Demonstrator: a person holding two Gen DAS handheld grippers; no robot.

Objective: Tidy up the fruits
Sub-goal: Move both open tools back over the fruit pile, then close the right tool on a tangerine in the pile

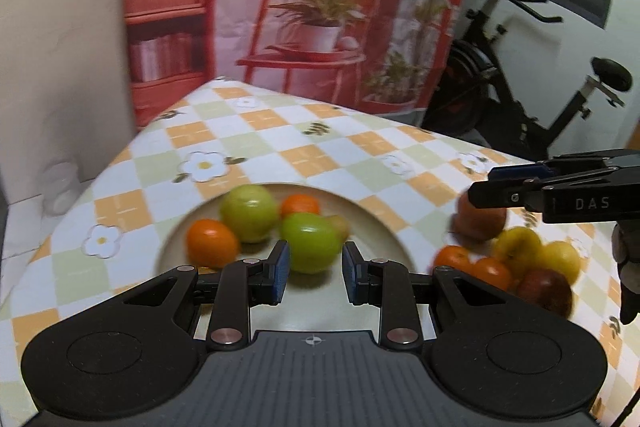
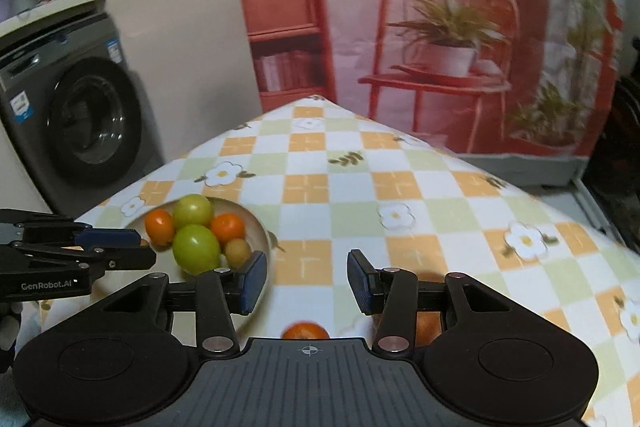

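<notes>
Left claw (image 1: 313, 277) empty above plate (image 1: 372, 223) rim.

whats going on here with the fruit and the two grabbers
A person is sorting fruit with two handheld grippers on a checked, flower-print tablecloth. The round beige plate already holds two green fruits, three oranges and a small brownish fruit. More fruit sits in a loose pile on the cloth beside it. The left gripper hangs over the plate's near edge and the right gripper over bare cloth; the fingers of both are empty.
</notes>
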